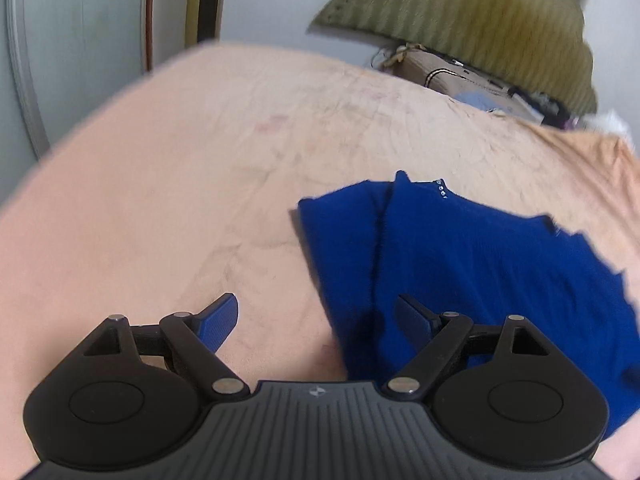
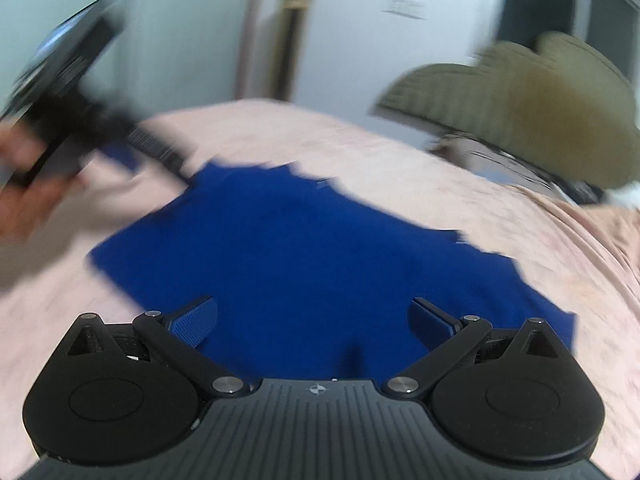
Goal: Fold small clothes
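No readable writing; small emblem on each gripper body, illegible. Left gripper (image 1: 316, 320) fingers wide, nothing between; one finger over bare peach bedcover (image 1: 180, 168), other over near edge of blue garment (image 1: 460, 264). Right gripper (image 2: 314, 320) fingers wide, empty, both over garment's near part. Garment lies flat on bed, partly folded; its near edge hidden behind gripper bodies. Right view motion-blurred; person's hand (image 2: 24, 200) smeared at left. Far: olive ribbed cloth (image 1: 480, 20) over cluttered items, indistinct.
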Available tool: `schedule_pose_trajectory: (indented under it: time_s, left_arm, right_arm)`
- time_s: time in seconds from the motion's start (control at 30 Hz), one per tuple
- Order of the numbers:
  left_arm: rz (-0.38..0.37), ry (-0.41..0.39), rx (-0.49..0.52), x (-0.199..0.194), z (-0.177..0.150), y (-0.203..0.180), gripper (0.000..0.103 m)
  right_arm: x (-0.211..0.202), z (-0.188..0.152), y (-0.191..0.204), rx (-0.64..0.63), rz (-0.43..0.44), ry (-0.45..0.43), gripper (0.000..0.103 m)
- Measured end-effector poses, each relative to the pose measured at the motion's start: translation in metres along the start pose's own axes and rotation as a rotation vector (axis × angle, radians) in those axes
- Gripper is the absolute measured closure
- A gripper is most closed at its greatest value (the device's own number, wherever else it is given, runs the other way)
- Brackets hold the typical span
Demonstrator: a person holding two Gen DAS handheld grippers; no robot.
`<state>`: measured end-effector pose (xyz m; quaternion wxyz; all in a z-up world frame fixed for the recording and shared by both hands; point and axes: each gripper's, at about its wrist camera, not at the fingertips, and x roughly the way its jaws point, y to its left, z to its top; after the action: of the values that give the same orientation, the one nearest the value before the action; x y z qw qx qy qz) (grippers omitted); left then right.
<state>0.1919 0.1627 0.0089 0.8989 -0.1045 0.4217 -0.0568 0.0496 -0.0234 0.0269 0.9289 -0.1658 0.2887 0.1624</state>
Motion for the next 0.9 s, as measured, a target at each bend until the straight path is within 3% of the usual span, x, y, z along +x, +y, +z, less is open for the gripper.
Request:
schedule_pose_trajectory:
  time_s: [0.1,0.17,0.27,0.37,0.5,0.57,0.63,0.67,0.73,0.77,0.8,0.9]
  left_arm:
    - [-0.127,0.063,-0.078,0.013,0.007,0.02,0.017]
    - [-0.178,0.081,-0.08,0.019,0.012,0.022,0.011]
    - [-0.261,0.098,-0.076,0.03,0.019,0.02,0.009]
    - [-0.34,0.093,-0.092,0.042,0.024,0.02,0.001]
    - [-0.441,0.116,-0.13,0.06,0.036,0.012,0.0]
    - [-0.476,0.127,-0.157,0.071,0.041,0.006,0.0]
    - [-0.477,0.126,-0.163,0.08,0.047,-0.001,0.001]
    - [-0.463,0.121,-0.155,0.083,0.05,-0.006,0.004]
    - [-0.399,0.124,-0.11,0.089,0.057,-0.02,0.038]
    - [-0.354,0.142,-0.086,0.093,0.059,-0.026,0.072]
    - [-0.304,0.151,-0.07,0.096,0.061,-0.032,0.081]
    - [-0.24,0.139,-0.036,0.089,0.066,-0.046,0.087]
  right_arm:
    - [0.001,-0.001,0.034,-0.134,-0.025,-0.024,0.001]
    - [0.008,-0.002,0.051,-0.202,-0.046,-0.032,0.001]
    - [0.022,-0.002,0.069,-0.246,-0.05,-0.012,0.001]
    - [0.032,0.003,0.082,-0.283,-0.09,-0.046,0.001]
    - [0.051,0.015,0.093,-0.323,-0.146,-0.081,0.003]
    - [0.062,0.021,0.097,-0.343,-0.155,-0.096,0.015]
    - [0.073,0.028,0.098,-0.349,-0.142,-0.076,0.062]
    - [0.078,0.031,0.097,-0.338,-0.123,-0.06,0.07]
    - [0.081,0.034,0.094,-0.318,-0.082,-0.057,0.088]
    - [0.08,0.035,0.094,-0.308,-0.071,-0.063,0.092]
    - [0.078,0.037,0.091,-0.295,-0.058,-0.067,0.095]
    - [0.07,0.04,0.081,-0.245,-0.022,-0.079,0.096]
